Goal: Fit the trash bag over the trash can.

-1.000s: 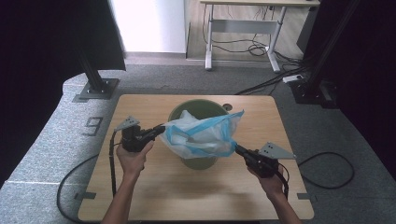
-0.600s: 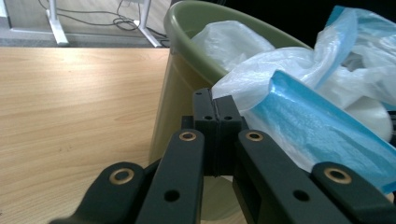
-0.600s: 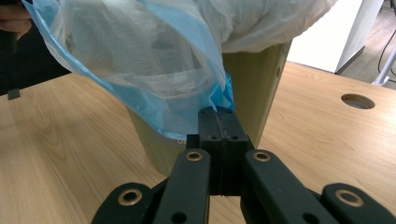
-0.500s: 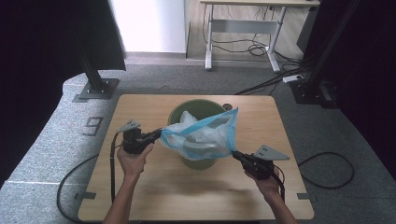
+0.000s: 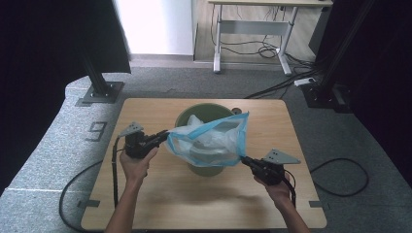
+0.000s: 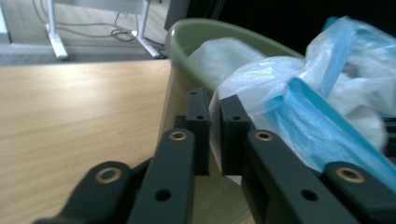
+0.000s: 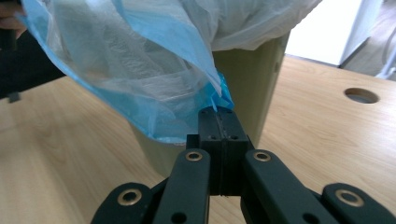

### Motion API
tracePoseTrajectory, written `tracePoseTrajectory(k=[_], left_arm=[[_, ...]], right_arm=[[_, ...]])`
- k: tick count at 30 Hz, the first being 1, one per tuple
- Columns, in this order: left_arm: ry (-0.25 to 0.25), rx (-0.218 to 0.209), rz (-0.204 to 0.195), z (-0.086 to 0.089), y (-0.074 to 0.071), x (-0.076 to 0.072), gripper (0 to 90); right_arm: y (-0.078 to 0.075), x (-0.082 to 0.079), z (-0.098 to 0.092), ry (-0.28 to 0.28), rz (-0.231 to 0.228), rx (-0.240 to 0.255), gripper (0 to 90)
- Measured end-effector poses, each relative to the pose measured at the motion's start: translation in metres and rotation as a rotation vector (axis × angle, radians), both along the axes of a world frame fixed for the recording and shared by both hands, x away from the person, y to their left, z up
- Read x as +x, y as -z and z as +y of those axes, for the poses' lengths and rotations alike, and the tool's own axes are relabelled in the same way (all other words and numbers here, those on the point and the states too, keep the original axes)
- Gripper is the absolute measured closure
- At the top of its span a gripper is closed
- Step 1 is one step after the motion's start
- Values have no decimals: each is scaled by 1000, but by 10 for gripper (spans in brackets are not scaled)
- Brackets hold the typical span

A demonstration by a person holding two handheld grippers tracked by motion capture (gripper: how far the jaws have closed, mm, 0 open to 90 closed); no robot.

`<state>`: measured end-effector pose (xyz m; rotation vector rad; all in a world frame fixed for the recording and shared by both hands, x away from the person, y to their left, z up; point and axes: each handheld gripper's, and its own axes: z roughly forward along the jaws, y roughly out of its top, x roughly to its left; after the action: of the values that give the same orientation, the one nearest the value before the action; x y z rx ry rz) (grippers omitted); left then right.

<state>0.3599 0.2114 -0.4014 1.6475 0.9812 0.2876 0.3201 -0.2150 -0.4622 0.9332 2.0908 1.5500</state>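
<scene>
- right gripper (image 7: 218, 122) pinched the blue bag (image 5: 209, 141) edge; best to keep that tension.
- left gripper (image 6: 214, 122) jaws had just been opening, a slit apart with film between; re-pinch before stretching over the green bin (image 5: 206, 167).

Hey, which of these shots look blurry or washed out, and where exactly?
High view: white glare behind the table, dark curtains at both sides. Left gripper view: bag soft, smeared at the right edge. Right gripper view: jaws sharp, bright washed-out patch top right, the bin in shade.
</scene>
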Motion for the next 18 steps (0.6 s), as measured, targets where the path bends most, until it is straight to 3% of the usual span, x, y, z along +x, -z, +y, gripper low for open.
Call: tracePoseTrajectory(k=[4,9,13,18], left_arm=[[5,36,-31,0,-13,-6,780],[23,41,-38,2,-23,-9,742],[28,51,-65,4,-33,-13,634],[33,75,-86,0,-45,-17,417]], right_arm=[[-1,0,2,-1,-5,-7,887],[-3,1,0,9,-5,-9,887],[-5,1,-2,17,-8,-15,887],[-7,2,-3,26,-10,-17,887]])
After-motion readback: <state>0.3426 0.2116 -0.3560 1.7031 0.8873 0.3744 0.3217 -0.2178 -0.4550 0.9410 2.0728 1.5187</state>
